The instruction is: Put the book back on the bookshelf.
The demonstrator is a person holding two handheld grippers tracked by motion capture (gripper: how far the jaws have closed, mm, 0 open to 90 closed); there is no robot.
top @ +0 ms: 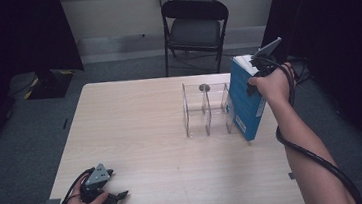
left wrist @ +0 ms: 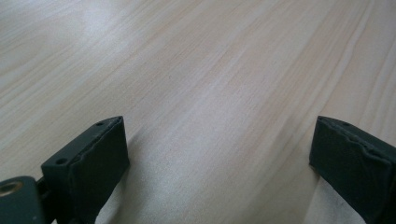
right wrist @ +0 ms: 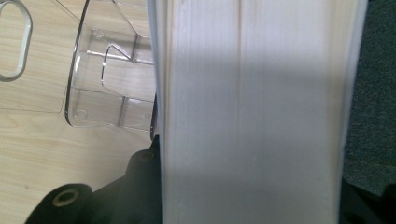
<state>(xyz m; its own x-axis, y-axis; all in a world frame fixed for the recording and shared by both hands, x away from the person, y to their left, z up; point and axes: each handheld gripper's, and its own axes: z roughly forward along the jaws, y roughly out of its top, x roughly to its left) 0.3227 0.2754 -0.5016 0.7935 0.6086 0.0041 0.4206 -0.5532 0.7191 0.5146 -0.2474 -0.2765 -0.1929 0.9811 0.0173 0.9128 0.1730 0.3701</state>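
Observation:
A thick blue book (top: 245, 101) stands upright near the table's right edge, just right of a clear plastic file rack (top: 208, 110). My right gripper (top: 260, 66) is shut on the book's top, and the book's white page block (right wrist: 252, 112) rises between its jaws in the right gripper view, with the clear rack (right wrist: 109, 79) to its left. My left gripper (top: 111, 194) rests low at the table's front left, held by a hand. Its jaws stand wide apart over bare wood, with nothing between the black fingers (left wrist: 91, 163).
The light wooden table (top: 146, 125) has free room across its left and middle. A black folding chair (top: 194, 30) stands behind the far edge. Dark curtains hang at both sides, and grey carpet surrounds the table.

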